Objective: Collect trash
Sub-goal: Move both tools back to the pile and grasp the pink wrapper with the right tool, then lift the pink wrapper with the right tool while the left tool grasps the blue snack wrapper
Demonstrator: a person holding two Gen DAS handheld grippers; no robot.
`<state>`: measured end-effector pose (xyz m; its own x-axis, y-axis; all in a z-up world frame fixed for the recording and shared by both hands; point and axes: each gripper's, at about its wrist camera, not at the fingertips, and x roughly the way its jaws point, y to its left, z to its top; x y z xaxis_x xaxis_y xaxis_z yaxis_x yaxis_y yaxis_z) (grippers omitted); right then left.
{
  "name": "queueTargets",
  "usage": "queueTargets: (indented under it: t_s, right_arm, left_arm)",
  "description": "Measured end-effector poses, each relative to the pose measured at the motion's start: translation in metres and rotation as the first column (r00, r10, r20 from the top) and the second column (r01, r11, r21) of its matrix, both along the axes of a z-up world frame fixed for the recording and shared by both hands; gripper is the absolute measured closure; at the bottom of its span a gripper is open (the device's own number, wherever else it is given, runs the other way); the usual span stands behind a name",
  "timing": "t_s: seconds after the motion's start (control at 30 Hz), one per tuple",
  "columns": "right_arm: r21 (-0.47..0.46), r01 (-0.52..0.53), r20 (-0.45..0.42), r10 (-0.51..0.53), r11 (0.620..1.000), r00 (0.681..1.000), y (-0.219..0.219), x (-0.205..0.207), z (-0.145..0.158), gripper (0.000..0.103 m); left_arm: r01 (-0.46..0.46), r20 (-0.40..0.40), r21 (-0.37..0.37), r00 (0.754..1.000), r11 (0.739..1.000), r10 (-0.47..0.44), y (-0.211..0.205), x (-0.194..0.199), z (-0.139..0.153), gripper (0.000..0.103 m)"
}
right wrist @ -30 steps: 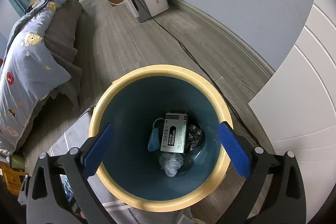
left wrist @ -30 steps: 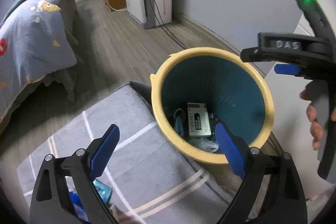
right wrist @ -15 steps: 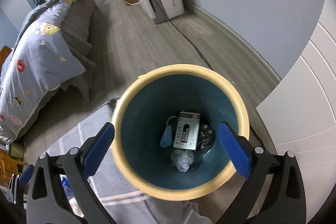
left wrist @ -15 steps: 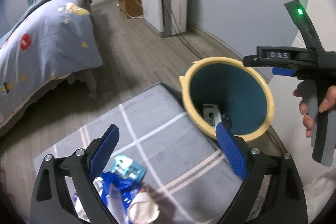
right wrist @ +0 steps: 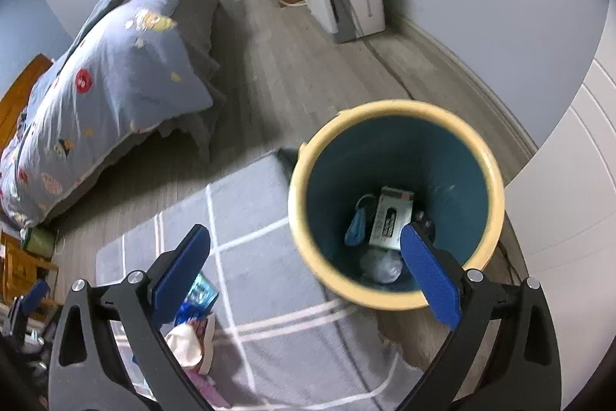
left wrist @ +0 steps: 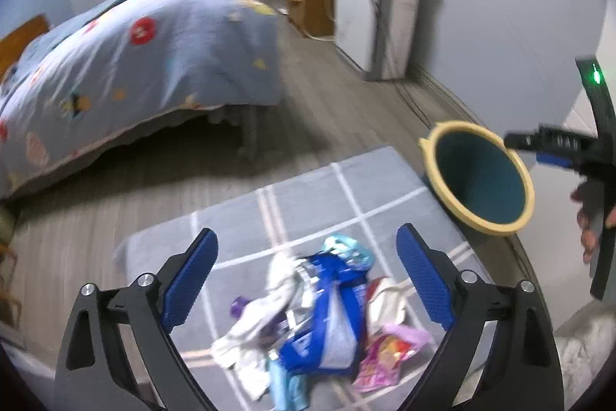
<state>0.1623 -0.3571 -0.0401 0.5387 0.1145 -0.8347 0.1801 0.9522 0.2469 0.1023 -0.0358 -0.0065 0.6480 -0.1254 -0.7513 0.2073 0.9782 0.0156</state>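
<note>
A heap of trash (left wrist: 315, 311) lies on the grey rug (left wrist: 308, 203): a blue and white wrapper, white crumpled paper, a pink packet. My left gripper (left wrist: 306, 274) hangs open above the heap with nothing in it. The bin (left wrist: 479, 176), yellow-rimmed and teal inside, stands at the rug's far right corner. In the right wrist view the bin (right wrist: 396, 203) holds a white box (right wrist: 390, 216), a blue mask and a clear wad. My right gripper (right wrist: 306, 266) is open and empty above the bin's near rim. Part of the trash (right wrist: 190, 318) shows at its left finger.
A bed with a blue patterned quilt (left wrist: 127, 64) fills the left. A white appliance (left wrist: 379, 26) and a wooden cabinet stand by the far wall, with a cable running along the floor. A white door (right wrist: 569, 203) is right of the bin. A hand (left wrist: 591, 218) holds the right gripper.
My left gripper has swung left, away from the bin, and the trash heap has come into view under it. The right gripper has drifted left, so the bin sits further right.
</note>
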Motion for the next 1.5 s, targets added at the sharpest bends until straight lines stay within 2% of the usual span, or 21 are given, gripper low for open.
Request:
queueTargets:
  t_s: [0.2, 0.37, 0.43, 0.6, 0.73, 0.8, 0.93, 1.0, 1.03, 1.13, 1.17, 1.23, 1.3, 1.5]
  right_arm:
    - [-0.038, -0.069, -0.03, 0.068, 0.997, 0.997, 0.041, -0.015, -0.009, 0.006]
    - [-0.065, -0.136, -0.046, 0.134, 0.988, 0.99, 0.074, -0.033, -0.017, 0.006]
    - [-0.067, -0.17, -0.061, 0.166, 0.983, 0.984, 0.089, -0.041, -0.023, 0.006]
    - [-0.083, -0.244, -0.103, 0.235, 0.966, 0.967, 0.127, -0.056, -0.041, 0.006]
    - [-0.097, -0.325, -0.134, 0.311, 0.941, 0.941, 0.157, -0.066, -0.054, 0.006]
    - [-0.099, -0.362, -0.158, 0.345, 0.927, 0.925, 0.168, -0.068, -0.061, 0.011]
    - [-0.103, -0.411, -0.207, 0.384, 0.906, 0.9, 0.182, -0.07, -0.075, 0.029]
    - [-0.076, -0.428, -0.233, 0.402, 0.901, 0.886, 0.184, -0.07, -0.082, 0.046]
    - [-0.057, -0.437, -0.249, 0.411, 0.898, 0.877, 0.185, -0.069, -0.086, 0.051]
    - [-0.005, -0.464, -0.279, 0.444, 0.886, 0.852, 0.188, -0.071, -0.09, 0.08]
    - [-0.004, -0.477, -0.28, 0.457, 0.879, 0.844, 0.189, -0.072, -0.089, 0.085]
    - [-0.017, -0.498, -0.269, 0.476, 0.867, 0.837, 0.192, -0.074, -0.082, 0.09]
    - [-0.005, -0.498, -0.252, 0.481, 0.867, 0.84, 0.19, -0.074, -0.075, 0.09]
    - [0.049, -0.463, -0.152, 0.465, 0.885, 0.872, 0.173, -0.066, -0.041, 0.09]
  left_arm:
    - [-0.08, -0.02, -0.038, 0.997, 0.996, 0.08, 0.042, -0.013, -0.015, 0.009]
    - [-0.08, -0.012, 0.021, 0.997, 0.997, 0.08, 0.064, -0.021, -0.023, 0.009]
    - [-0.087, -0.022, 0.034, 0.996, 0.996, 0.088, 0.074, -0.023, -0.027, 0.009]
    - [-0.118, -0.041, 0.01, 0.992, 0.993, 0.118, 0.094, -0.025, -0.028, 0.009]
    - [-0.15, -0.047, 0.002, 0.988, 0.989, 0.15, 0.105, -0.025, -0.028, 0.009]
    - [-0.16, -0.055, 0.006, 0.986, 0.987, 0.16, 0.109, -0.023, -0.029, 0.009]
    - [-0.183, -0.073, -0.005, 0.981, 0.983, 0.182, 0.114, -0.019, -0.032, 0.009]
    - [-0.185, -0.081, -0.011, 0.98, 0.983, 0.183, 0.114, -0.018, -0.033, 0.009]
    - [-0.184, -0.083, -0.008, 0.98, 0.983, 0.182, 0.114, -0.016, -0.034, 0.009]
    - [-0.18, -0.084, 0.001, 0.98, 0.984, 0.179, 0.111, -0.014, -0.035, 0.009]
    - [-0.18, -0.086, 0.0, 0.98, 0.984, 0.18, 0.11, -0.014, -0.035, 0.009]
    - [-0.178, -0.092, -0.005, 0.98, 0.984, 0.177, 0.108, -0.013, -0.036, 0.009]
    - [-0.173, -0.095, -0.003, 0.981, 0.985, 0.172, 0.105, -0.012, -0.037, 0.009]
    - [-0.145, -0.102, 0.01, 0.984, 0.989, 0.146, 0.093, -0.008, -0.04, 0.009]
